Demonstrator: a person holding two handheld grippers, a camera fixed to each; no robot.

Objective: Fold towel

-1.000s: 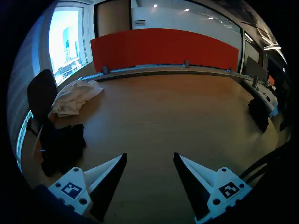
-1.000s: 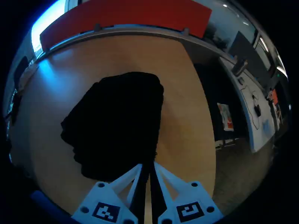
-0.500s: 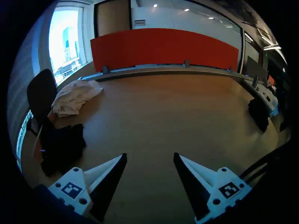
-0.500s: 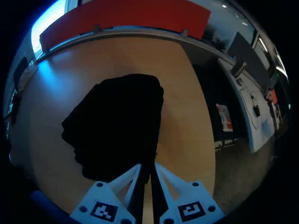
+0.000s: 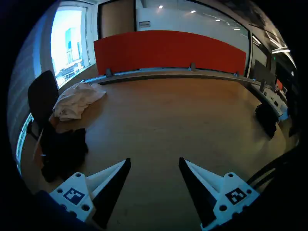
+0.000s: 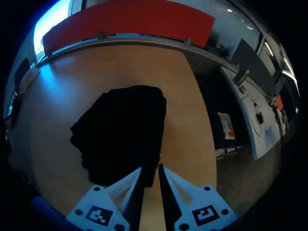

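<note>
A black towel point(image 6: 123, 134) lies flat on the wooden table point(image 6: 96, 69), folded into a rough block. Its right edge is straight, its left ragged, near the table's right edge.

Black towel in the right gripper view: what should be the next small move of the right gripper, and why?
Probably draw the right gripper straight back off the black towel. Its fingers stand slightly apart at the towel's near edge, and the towel lies flat on the wooden table, apparently folded over already, so there seems nothing left to hold.
</note>
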